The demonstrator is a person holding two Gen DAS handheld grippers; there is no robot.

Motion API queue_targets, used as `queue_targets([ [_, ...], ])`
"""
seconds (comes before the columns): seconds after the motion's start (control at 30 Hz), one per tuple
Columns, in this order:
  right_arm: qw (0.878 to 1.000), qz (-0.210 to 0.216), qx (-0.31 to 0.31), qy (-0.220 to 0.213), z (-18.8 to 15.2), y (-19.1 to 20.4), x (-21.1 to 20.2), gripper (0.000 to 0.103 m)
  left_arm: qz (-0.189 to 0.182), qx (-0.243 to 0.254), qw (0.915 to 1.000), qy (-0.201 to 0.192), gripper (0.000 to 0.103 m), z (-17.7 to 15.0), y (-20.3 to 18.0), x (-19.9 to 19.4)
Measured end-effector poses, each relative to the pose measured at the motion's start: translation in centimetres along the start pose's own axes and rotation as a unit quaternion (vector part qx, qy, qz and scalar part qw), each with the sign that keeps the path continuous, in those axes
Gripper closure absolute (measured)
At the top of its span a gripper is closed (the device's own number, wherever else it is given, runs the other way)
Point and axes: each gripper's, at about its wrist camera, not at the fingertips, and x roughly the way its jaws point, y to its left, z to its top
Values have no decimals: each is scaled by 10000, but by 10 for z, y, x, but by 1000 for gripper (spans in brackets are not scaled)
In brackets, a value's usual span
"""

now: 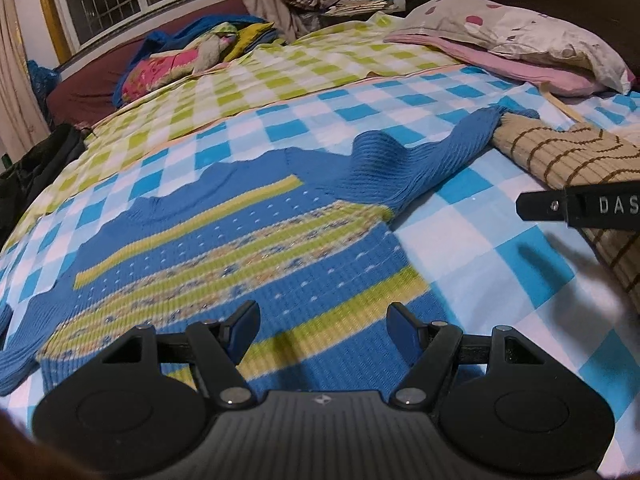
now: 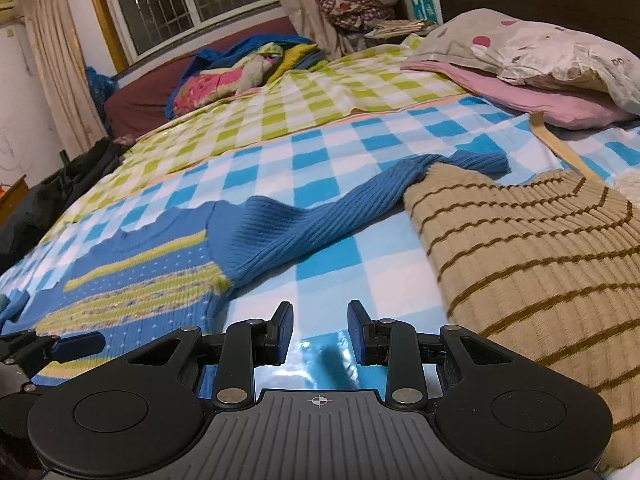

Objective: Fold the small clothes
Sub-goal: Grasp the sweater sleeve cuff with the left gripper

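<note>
A blue knit sweater (image 1: 248,256) with yellow-green stripes lies flat on the blue-checked sheet (image 1: 480,248). Its right sleeve (image 2: 296,232) stretches toward a beige sweater with thin brown stripes (image 2: 540,264), and the cuff touches that sweater. My left gripper (image 1: 322,322) hovers over the blue sweater's lower part, jaws wide and open, with nothing between them. My right gripper (image 2: 320,322) hangs over bare sheet between the two sweaters, jaws narrowly apart and holding nothing. One of its fingers (image 1: 580,208) pokes in at the right edge of the left wrist view.
Pillows (image 2: 540,60) lie at the bed's far right. A heap of colourful clothes (image 2: 240,68) sits at the far side by the window. A green-checked sheet (image 1: 280,76) covers the bed's far half. A dark bag (image 2: 48,196) rests off the left edge.
</note>
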Motion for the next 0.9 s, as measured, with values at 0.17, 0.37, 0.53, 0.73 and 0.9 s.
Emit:
queue_targets([
  [0.17, 9999, -46, 68, -139, 7, -7, -3, 73, -30, 89, 9999, -36, 28, 7, -5, 6],
  [0.37, 9995, 26, 234, -212, 9, -26, -10, 73, -60, 249, 9995, -180, 28, 16, -11, 13],
  [0.53, 9981, 31, 562, -244, 11, -47, -12, 73, -232, 423, 9982, -343, 28, 30, -20, 25],
  [0.73, 9955, 87, 925, -189, 12, -65, -5, 73, -437, 669, 9957, -472, 28, 53, -32, 50],
  [0.9, 9953, 109, 899, -336, 13, -67, -3, 73, -738, 971, 9905, -628, 33, 82, -49, 66],
])
